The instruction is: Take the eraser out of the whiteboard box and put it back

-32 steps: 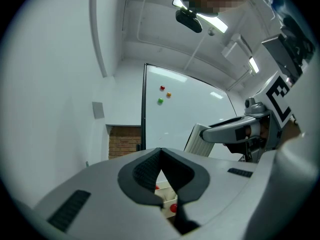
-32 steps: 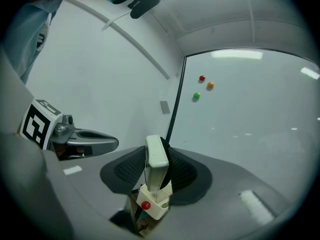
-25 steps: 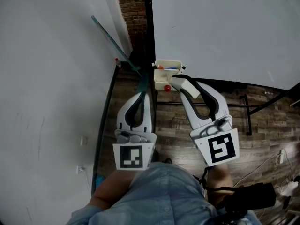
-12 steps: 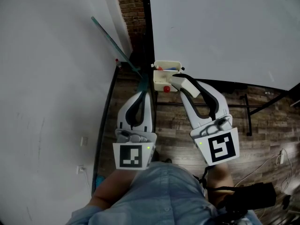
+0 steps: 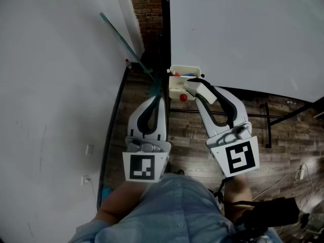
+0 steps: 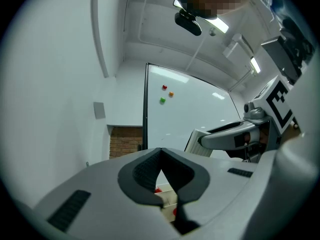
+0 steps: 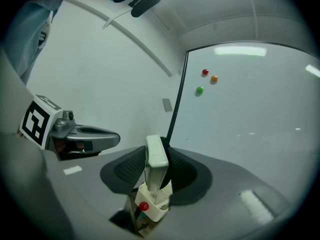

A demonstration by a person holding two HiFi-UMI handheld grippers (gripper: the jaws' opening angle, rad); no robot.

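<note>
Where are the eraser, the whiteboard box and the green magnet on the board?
eraser (image 7: pixel 156 156), right gripper view, on its white upper face.
whiteboard box (image 7: pixel 158 212), right gripper view, on its front wall.
green magnet (image 7: pixel 199 90), right gripper view, on its centre.

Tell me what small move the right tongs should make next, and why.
Probably ease the eraser straight down into the whiteboard box. The right tongs grip it upright, and its lower end sits just at the box's open top, so it looks not yet seated.
</note>
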